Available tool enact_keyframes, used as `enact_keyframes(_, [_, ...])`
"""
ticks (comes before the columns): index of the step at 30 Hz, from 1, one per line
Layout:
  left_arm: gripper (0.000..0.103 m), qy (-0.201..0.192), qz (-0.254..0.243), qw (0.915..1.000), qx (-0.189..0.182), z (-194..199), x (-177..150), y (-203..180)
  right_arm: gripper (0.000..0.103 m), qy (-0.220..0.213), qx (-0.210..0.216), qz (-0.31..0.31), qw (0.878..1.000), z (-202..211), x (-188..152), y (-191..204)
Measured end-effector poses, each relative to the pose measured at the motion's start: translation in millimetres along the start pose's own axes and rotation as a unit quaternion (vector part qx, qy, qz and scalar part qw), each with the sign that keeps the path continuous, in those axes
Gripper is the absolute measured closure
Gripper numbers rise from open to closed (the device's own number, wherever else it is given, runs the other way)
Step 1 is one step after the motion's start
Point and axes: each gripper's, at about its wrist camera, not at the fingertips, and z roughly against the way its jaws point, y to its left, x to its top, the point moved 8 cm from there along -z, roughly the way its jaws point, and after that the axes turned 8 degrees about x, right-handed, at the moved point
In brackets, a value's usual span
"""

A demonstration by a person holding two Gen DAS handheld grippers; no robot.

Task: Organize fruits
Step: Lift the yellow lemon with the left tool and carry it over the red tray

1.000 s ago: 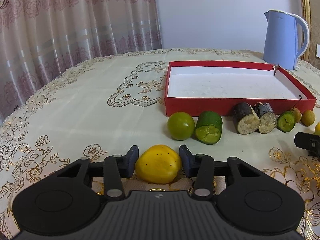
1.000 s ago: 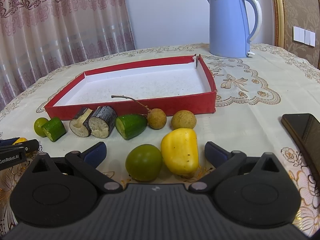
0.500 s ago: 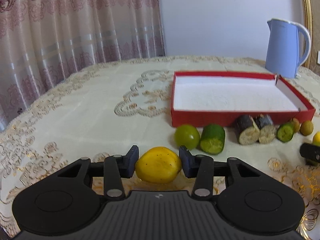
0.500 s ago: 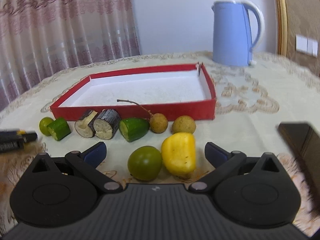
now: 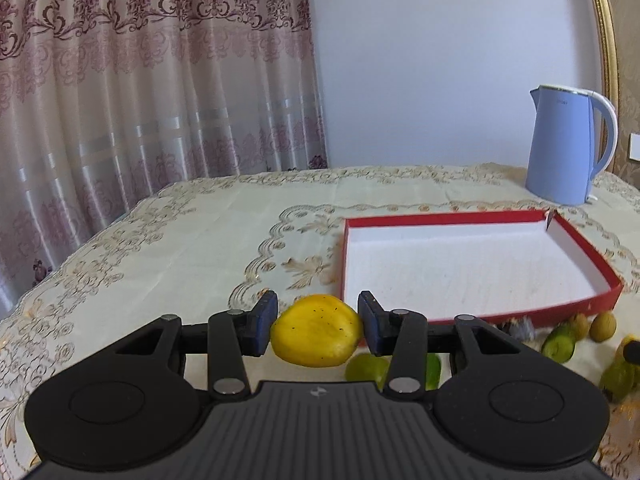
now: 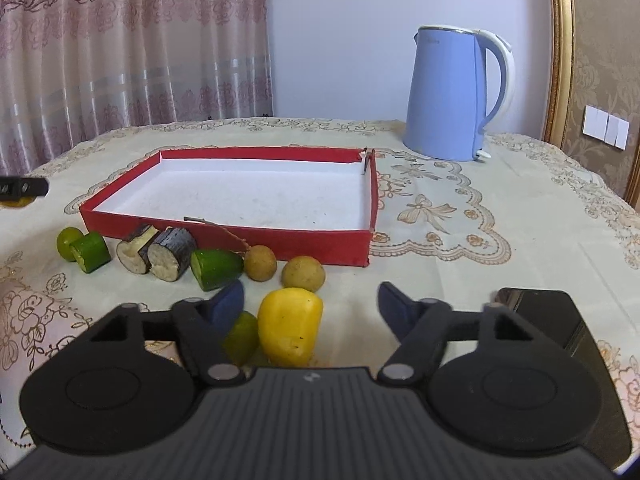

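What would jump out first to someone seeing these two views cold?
Probably the yellow fruit clamped between the left gripper pads, held in front of the empty red tray. Next, the right gripper, its jaws closing around a second yellow fruit and a green fruit on the tablecloth. Behind the tray stands a tall blue kettle.

The counter (image 6: 500,184) wears a cream cloth with raised gold embroidery. The red box (image 6: 240,236) looks like matt cardboard with a white, slightly gritty lining. Behind the box, the blue kettle (image 6: 448,92) is smooth satin plastic. The yellow fruit (image 5: 316,330) has waxy, speckled skin. The curtain (image 5: 140,100) is sheer patterned fabric.
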Motion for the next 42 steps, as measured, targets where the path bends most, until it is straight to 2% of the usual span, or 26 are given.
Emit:
enact_keyframes(2, [0.060,-0.005,-0.002,1.0000,-0.007,-3.9,7.8,-4.4,0.036,-0.008,-0.003,-0.005,1.000,4.1,-0.2,-2.8])
enact_keyframes(5, [0.060,-0.011,-0.006,0.9998,-0.017,-13.1,20.9,-11.3,0.036,-0.015,-0.030,-0.003,0.999,9.2,1.2,-9.7])
enact_keyframes(8, [0.060,-0.005,0.001,0.9993,-0.037,-26.9,34.6,-18.2,0.036,-0.021,-0.029,-0.012,0.999,13.7,2.1,-14.1])
enact_keyframes(11, [0.060,0.015,0.002,0.9982,-0.057,-43.7,42.2,-27.5,0.036,-0.028,-0.009,-0.013,0.999,17.7,2.5,-9.0])
enact_keyframes(16, [0.060,0.031,-0.012,0.9972,-0.067,-60.7,42.0,-44.3,0.036,-0.017,0.047,0.030,0.998,20.1,-1.3,20.5])
enact_keyframes(20, [0.060,0.024,-0.027,0.9966,-0.074,-65.7,39.9,-57.2,0.051,0.003,0.093,0.052,0.994,11.0,-8.9,41.8])
enact_keyframes(24, [0.060,0.020,-0.038,0.9957,-0.082,-72.0,37.4,-66.0,0.051,0.002,0.085,0.072,0.994,6.9,-10.2,49.6])
enact_keyframes(26, [0.060,0.015,-0.041,0.9950,-0.090,-72.8,34.6,-68.9,0.059,0.006,0.078,0.081,0.994,3.3,-9.9,50.0])
enact_keyframes(29, [0.060,0.012,-0.042,0.9942,-0.099,-73.5,31.0,-70.3,0.067,0.016,0.039,0.115,0.993,-5.4,-8.1,45.5])
enact_keyframes(31, [0.060,0.013,-0.041,0.9938,-0.103,-74.3,29.8,-70.1,0.059,0.006,-0.009,0.123,0.992,-3.6,-3.3,36.4])
enact_keyframes(32, [0.060,0.012,-0.041,0.9936,-0.104,-74.3,30.0,-69.7,0.059,0.003,-0.018,0.118,0.993,-0.6,-1.4,32.2])
enact_keyframes(35, [0.060,0.014,-0.044,0.9943,-0.096,-77.5,31.4,-69.8,0.061,-0.004,-0.007,0.087,0.996,9.8,2.4,16.8])
enact_keyframes(39, [0.060,0.030,-0.042,0.9948,-0.088,-86.6,34.3,-76.3,0.060,-0.004,-0.062,0.074,0.995,16.6,1.2,-11.3])
enact_keyframes(42, [0.060,0.035,-0.056,0.9946,-0.080,-91.6,33.5,-86.1,0.061,0.001,-0.044,0.057,0.997,21.3,-1.9,-17.0])
